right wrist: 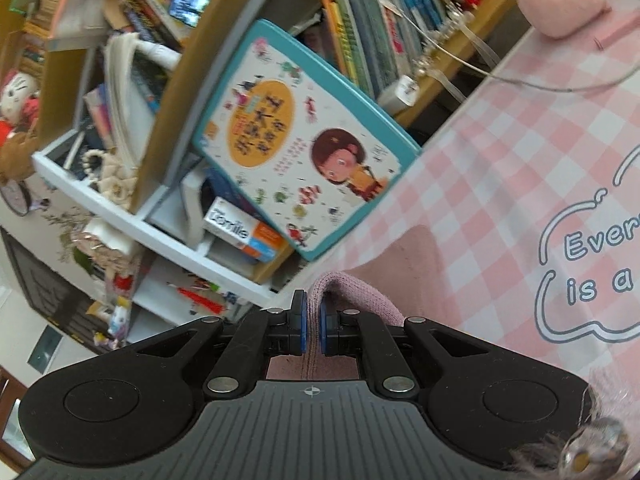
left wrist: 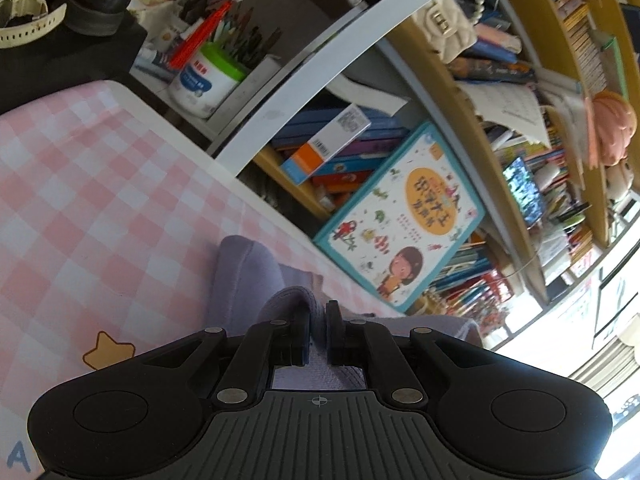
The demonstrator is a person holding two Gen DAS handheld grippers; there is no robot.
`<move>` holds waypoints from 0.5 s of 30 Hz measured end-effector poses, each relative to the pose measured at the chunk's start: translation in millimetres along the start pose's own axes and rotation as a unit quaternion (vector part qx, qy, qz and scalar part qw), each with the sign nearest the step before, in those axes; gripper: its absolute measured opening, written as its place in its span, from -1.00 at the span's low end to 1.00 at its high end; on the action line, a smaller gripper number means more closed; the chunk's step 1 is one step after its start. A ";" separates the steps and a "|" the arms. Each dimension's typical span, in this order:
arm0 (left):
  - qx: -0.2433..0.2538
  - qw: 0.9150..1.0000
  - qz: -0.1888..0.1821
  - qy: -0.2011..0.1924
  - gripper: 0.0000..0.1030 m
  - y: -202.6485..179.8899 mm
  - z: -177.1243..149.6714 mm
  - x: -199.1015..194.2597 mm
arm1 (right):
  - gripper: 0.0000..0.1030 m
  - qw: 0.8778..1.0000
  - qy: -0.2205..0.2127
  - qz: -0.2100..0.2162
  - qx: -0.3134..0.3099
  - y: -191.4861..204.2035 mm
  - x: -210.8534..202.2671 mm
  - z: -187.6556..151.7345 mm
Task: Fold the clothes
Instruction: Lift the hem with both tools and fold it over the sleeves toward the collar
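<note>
Both grippers clenched on cloth, mid-fold.
Left gripper (left wrist: 318,330) pinches the cloth (left wrist: 244,268); right gripper (right wrist: 313,326) pinches a ribbed hem (right wrist: 360,292) (probably to carry the edge level over the table (left wrist: 80,168)).

The counter (left wrist: 100,184) wears a pink and white checked cloth (right wrist: 520,168) printed with a yellow star (left wrist: 106,354) and outlined lettering (right wrist: 592,264). A lilac garment (left wrist: 244,276) lies on it in the left wrist view, a pink knit garment (right wrist: 360,304) in the right, with a pink plush toy (right wrist: 560,0) and a thin cable (right wrist: 560,88) at the far edge
</note>
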State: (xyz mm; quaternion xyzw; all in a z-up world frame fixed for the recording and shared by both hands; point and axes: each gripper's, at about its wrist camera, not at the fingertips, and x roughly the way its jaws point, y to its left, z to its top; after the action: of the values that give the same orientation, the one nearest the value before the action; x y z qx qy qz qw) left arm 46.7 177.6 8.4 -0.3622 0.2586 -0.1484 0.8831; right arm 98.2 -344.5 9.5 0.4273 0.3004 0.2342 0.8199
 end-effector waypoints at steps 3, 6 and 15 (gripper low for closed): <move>-0.001 1.000 0.009 0.007 -0.80 6.1 -0.2 7.1 | -0.89 1.000 0.004 -0.011 0.009 -8.5 7.4 0.3; -0.002 1.000 0.015 0.015 -0.78 10.9 -1.0 12.5 | -0.88 1.000 0.008 -0.022 0.018 -17.2 14.0 -0.4; 0.046 0.997 0.058 -0.009 0.21 0.3 -0.1 -4.4 | -0.27 0.998 -0.001 -0.048 -0.038 -12.5 5.3 -2.3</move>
State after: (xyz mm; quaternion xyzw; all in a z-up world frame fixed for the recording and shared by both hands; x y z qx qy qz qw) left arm 43.1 179.7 9.7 -0.3067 0.2641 -0.1054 0.9083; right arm 101.9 -346.4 -3.6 0.3814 0.3104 0.2052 0.8462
